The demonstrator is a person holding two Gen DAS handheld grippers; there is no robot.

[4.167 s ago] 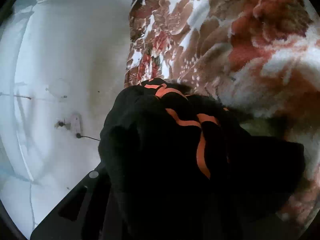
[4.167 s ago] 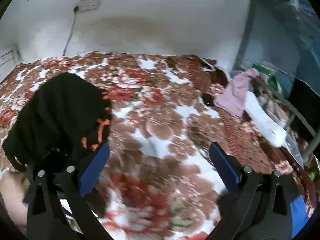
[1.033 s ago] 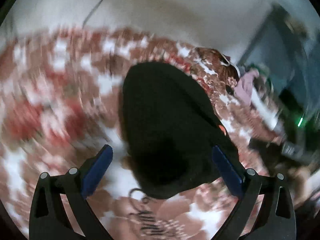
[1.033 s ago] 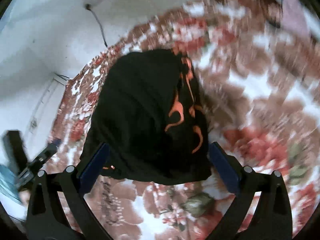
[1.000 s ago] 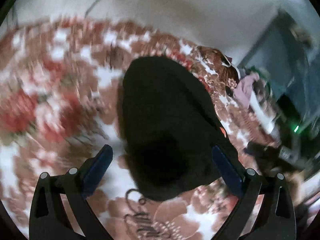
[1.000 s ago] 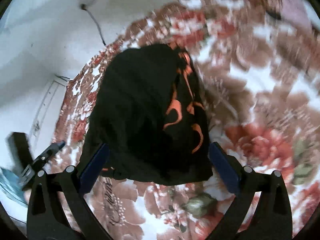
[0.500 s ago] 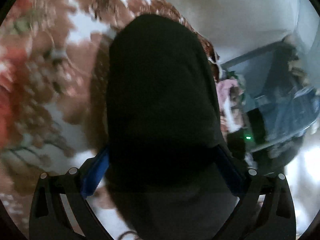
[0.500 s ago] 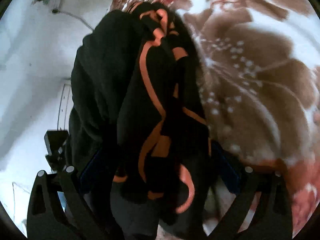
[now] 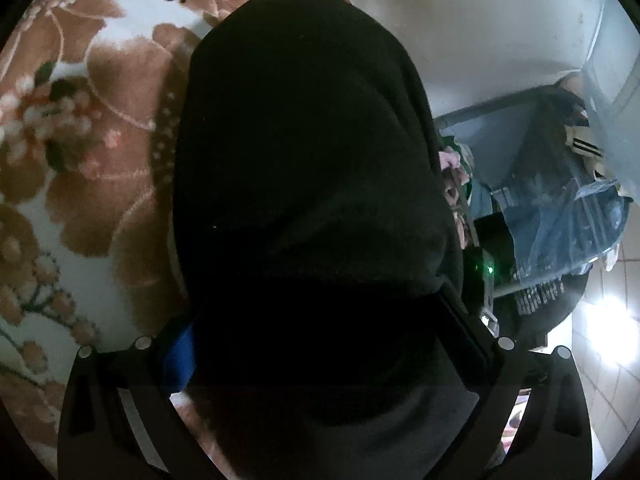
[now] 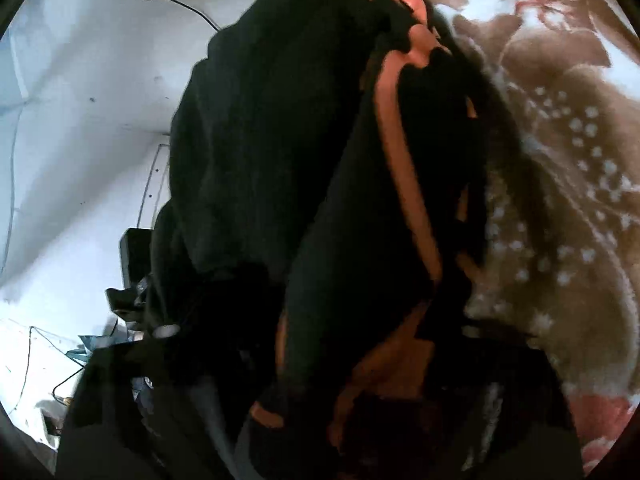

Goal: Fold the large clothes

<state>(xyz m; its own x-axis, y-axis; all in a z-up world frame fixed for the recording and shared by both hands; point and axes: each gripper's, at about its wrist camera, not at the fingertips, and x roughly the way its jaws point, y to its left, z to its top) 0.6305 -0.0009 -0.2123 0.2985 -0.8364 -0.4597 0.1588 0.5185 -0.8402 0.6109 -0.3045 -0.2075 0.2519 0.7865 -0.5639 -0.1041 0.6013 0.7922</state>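
**Black garment bundled between both claws on the floral blanket**

The floral blanket (image 9: pixel 80 168) filled the left of the left wrist view and the right of the right wrist view; it served as the folding surface. On it the black garment (image 9: pixel 304 152) was seen as a thick, already doubled bundle, occupying the centre of both views from top to bottom. Its orange stripe (image 10: pixel 404 168) was shown running down the middle of the right wrist view, on the side nearest the blanket. The bundle was judged to be gathered from both sides so that it could be lifted or turned as one piece.

The left gripper (image 9: pixel 320 344) was spread wide, with the garment lying between its fingers; whether the pads pressed on the cloth could not be told, as the fabric covered them. The right gripper (image 10: pixel 320 360) was closing, with the garment between its jaws; its fingers were almost wholly hidden by cloth, so a firm hold could not be confirmed.
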